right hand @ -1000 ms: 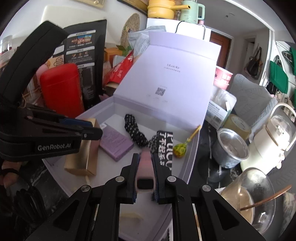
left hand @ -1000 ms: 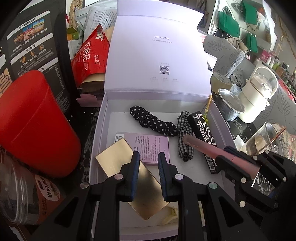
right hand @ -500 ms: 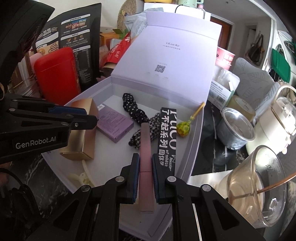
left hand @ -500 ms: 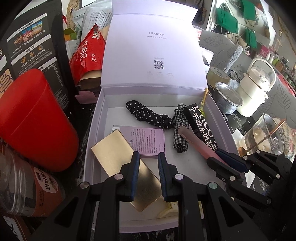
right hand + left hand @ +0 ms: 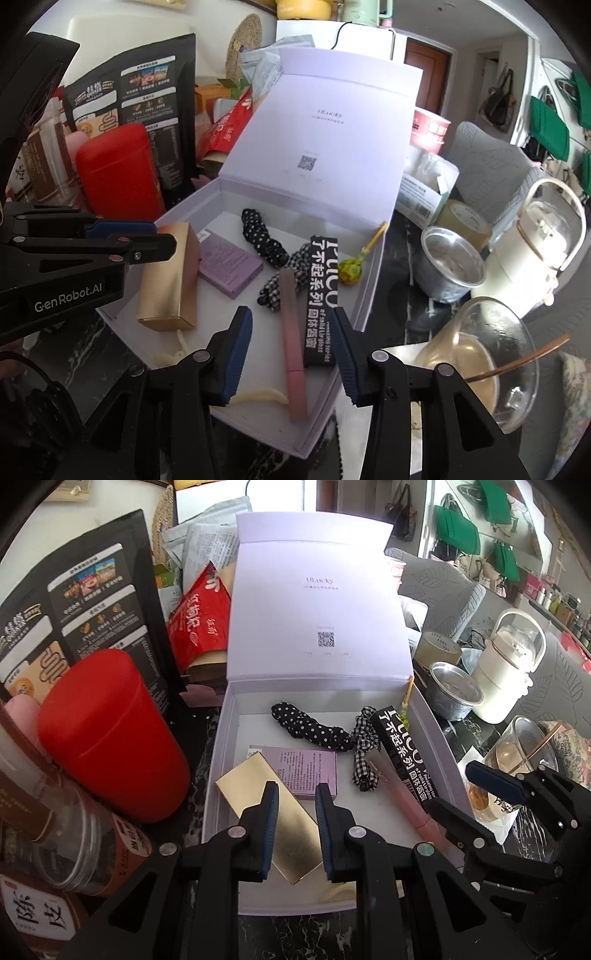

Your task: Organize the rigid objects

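Clutter crowds the left of the counter point(image 5: 295, 938): a red canister point(image 5: 110, 734) stands just beside the left wall of the open white box point(image 5: 216, 775), with a black printed bag point(image 5: 92, 602) behind it and a clear jar point(image 5: 81, 849) in front. The left gripper point(image 5: 295, 808) hangs over the near left part of the box with its jaws drawn together and nothing between them; the gold box point(image 5: 170, 277) lies below and slightly behind them, tilted, one corner touching the lilac carton point(image 5: 229, 264). Mid-box, a polka-dot scrunchie point(image 5: 262, 240) and a checked scrunchie point(image 5: 284, 280) lie toward the back wall, under the raised lid point(image 5: 325, 144).

The right gripper point(image 5: 291, 347) has just been opening — its jaws now stand apart, and the pink tube point(image 5: 291, 339) lies flat on the box floor between and below them, no pad pressing it. The tube runs lengthwise toward the near edge, just beside the black printed carton point(image 5: 319, 295), which lies close along the right wall. Bare floor shows left of the tube, as far as the gold box. A green lollipop point(image 5: 351, 271) leans at the right wall. Right of the box stand a steel pot point(image 5: 450, 266), a white kettle point(image 5: 543, 243) and a glass bowl point(image 5: 491, 358), all close to that wall.
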Demonstrator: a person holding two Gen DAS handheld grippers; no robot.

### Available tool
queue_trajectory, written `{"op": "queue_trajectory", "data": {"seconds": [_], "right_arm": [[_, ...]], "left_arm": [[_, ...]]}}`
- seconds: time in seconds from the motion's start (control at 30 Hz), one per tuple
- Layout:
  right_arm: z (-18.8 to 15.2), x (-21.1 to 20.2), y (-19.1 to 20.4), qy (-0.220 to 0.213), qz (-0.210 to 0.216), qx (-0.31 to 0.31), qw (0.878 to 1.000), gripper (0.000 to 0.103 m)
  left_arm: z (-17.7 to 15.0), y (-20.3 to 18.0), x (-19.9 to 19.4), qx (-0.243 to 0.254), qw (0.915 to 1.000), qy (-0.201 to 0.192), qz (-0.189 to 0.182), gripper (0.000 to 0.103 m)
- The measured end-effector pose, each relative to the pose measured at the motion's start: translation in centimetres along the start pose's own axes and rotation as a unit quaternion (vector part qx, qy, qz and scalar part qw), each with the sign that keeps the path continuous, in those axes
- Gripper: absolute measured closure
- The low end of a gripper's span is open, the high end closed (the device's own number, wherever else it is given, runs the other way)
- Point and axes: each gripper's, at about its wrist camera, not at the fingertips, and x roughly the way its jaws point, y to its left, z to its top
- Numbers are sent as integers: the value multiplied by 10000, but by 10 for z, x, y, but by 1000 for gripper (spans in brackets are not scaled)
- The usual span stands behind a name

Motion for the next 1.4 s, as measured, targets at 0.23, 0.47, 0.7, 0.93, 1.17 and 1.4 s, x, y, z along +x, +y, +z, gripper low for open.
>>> {"op": "queue_trajectory", "data": {"seconds": [0.23,0.47,0.7,0.93,1.17,1.4], "right_arm": [[6,-25,-3,-173,-63,24,9998,54],[7,-53,-6,-354,-227,48,9991,53],[3,-85,-12,-596,-293,140,9977,46],[-8,-114,-13,-745,-417,185,9962,41],[-24,-134,-13,-801,-410,271,9956,36],[-40,-153,-7,-837,-383,313,9953,30]], "left_arm": [[4,-2,-25,0,9998,-168,89,83],[3,-6,-51,-15,9992,-347,208,83],[-4,-10,-80,-40,9980,-535,346,83],[-22,-11,-112,-153,9947,-853,557,3],[-43,-14,-136,-141,9935,-907,679,2],[-63,-18,-150,-140,9939,-910,605,2]]}}
